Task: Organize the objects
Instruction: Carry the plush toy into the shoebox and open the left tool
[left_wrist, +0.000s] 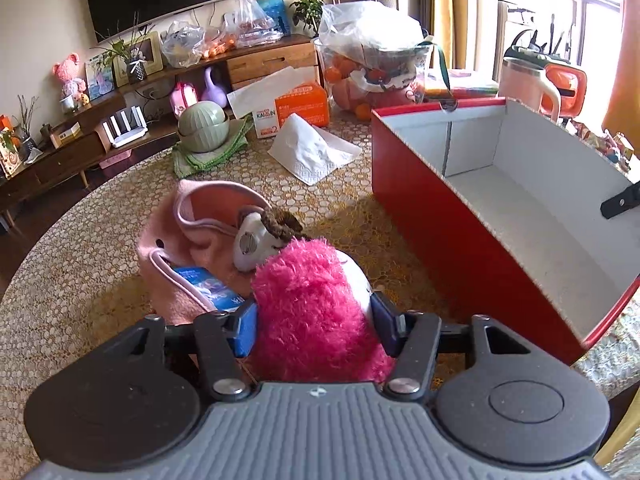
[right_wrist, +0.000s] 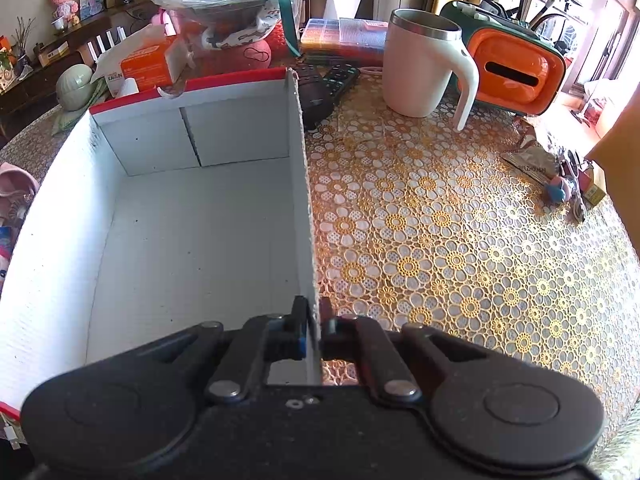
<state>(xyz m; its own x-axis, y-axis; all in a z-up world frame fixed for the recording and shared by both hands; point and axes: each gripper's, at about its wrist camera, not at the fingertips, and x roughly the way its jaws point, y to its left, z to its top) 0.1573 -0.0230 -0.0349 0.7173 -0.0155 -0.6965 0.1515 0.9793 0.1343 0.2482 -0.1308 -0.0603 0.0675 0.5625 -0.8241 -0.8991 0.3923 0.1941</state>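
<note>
1. Left gripper [left_wrist: 314, 326]: jaws half spread around the pink plush toy [left_wrist: 308, 304], one blue pad against each fuzzy flank; the fur bulges past the pads, so this reads as a grip on the toy
2. The plush toy sits between and just ahead of the left jaws, on the patterned surface [left_wrist: 100, 240], its far end touching a pink hat [left_wrist: 192, 232] that lies beyond the jaws; a white-faced part of the toy [left_wrist: 250, 244] and a blue packet [left_wrist: 212, 288] rest against that hat
3. Red box [left_wrist: 460, 240]: open-topped, white inside, standing to the right of the left jaws and near the toy but apart from it
4. Right gripper [right_wrist: 314, 330]: jaws pressed together on the right-hand wall of the red box [right_wrist: 302, 184], one finger inside the box and one outside, steadying it
5. Box interior, ahead and left of the right jaws: bare, nothing placed in it
6. Progress, as judged: early; no item is yet stored, the toy appears gripped but not lifted
7. Remaining: carry the toy rightward over the box rim, release it, then collect the hat and packet
8. A white mug [right_wrist: 424, 64] stands beyond the right jaws, outside the box
</note>
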